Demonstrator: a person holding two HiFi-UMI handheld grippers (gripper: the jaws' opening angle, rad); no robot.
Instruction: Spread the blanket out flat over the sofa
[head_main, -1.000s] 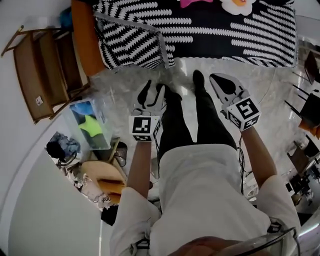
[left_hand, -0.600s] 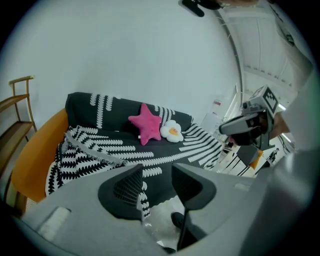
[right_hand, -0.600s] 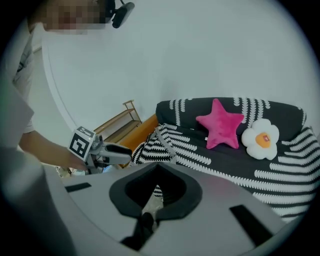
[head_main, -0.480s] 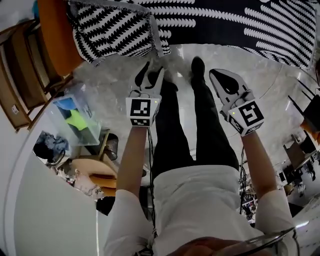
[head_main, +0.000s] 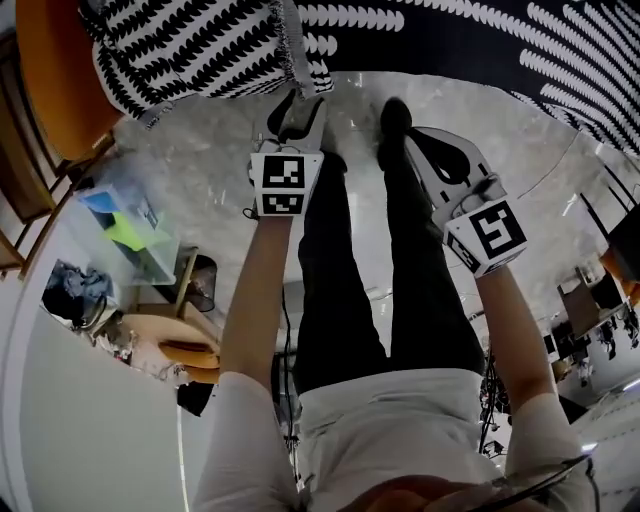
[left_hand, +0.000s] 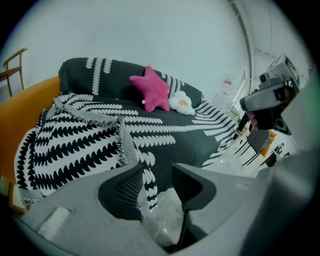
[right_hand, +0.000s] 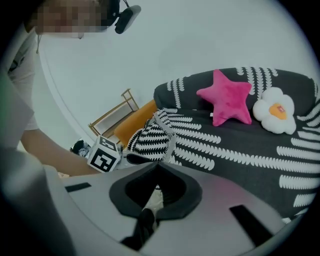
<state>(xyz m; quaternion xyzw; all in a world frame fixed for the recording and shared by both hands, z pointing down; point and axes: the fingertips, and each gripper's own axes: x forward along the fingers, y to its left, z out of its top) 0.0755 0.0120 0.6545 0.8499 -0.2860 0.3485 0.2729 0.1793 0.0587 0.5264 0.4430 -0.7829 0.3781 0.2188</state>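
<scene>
Left gripper (head_main: 300, 112) is pushing forward as I watch: half a second back its tips were well short of the sofa, and now they sit just beside the hanging fringe of the blanket (head_main: 190, 45). Its jaws stand apart with nothing between them; I only see pale floor and the blanket's edge beyond. Right gripper (head_main: 445, 160) has come forward too, but it trails, hanging above the person's right foot with its jaws pinched together on nothing. Both arms look more stretched out than before, and the sofa has slid up towards the top edge of the head view.

Blanket sits bunched on the left end of the sofa (head_main: 50, 70), white with black leaf marks, draped over the orange arm and partly down the front. A dark cover (left_hand: 180, 140) with white leaf rows lies across the rest of the seat, with a pink star cushion (left_hand: 152, 90) and a fried-egg cushion (left_hand: 180, 102) against the back.

Floor (head_main: 200, 170) is glossy grey marble. Off to the left stands a clear box (head_main: 125, 225) with blue and green contents. Behind the sofa there's a plain white wall (left_hand: 150, 35).
</scene>
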